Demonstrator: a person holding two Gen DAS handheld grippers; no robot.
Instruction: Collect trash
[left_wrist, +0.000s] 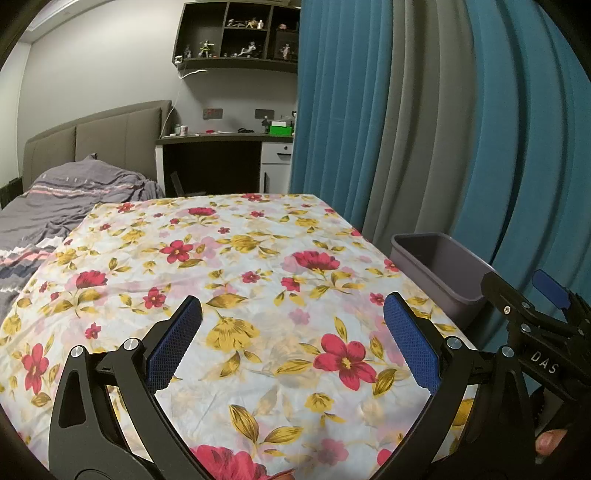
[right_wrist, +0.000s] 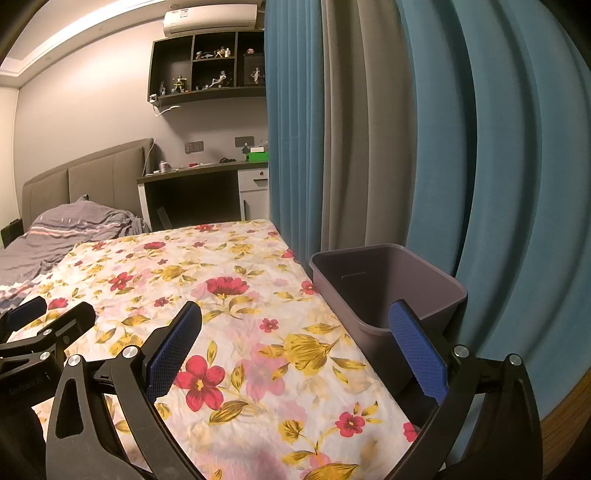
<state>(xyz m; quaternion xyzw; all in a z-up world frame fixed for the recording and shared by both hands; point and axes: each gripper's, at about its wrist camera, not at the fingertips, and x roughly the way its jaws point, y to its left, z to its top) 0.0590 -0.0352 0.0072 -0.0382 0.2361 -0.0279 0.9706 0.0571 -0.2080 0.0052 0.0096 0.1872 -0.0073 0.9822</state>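
Left claw (left_wrist: 291, 343) and right claw (right_wrist: 295, 347): black frames, silver screws, blue textured pads (left_wrist: 173, 343); "DAS" lettering on the right unit.

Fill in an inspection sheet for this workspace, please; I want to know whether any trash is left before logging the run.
Surface: floral tablecloth covers the table, wrinkled, nothing lying on it in either view.
Job's things: purple bin stands beside the table's right edge, against the curtain; what shows of its inside looks empty. No trash seen.
Clutter: nothing seen on the table.
Grippers: left gripper and right gripper hover over the cloth, jaws wide apart, holding nothing.
Cables: a white cable hangs from the wall shelf by the desk.
Surroundings: bed with grey bedding, desk, blue and grey curtain.
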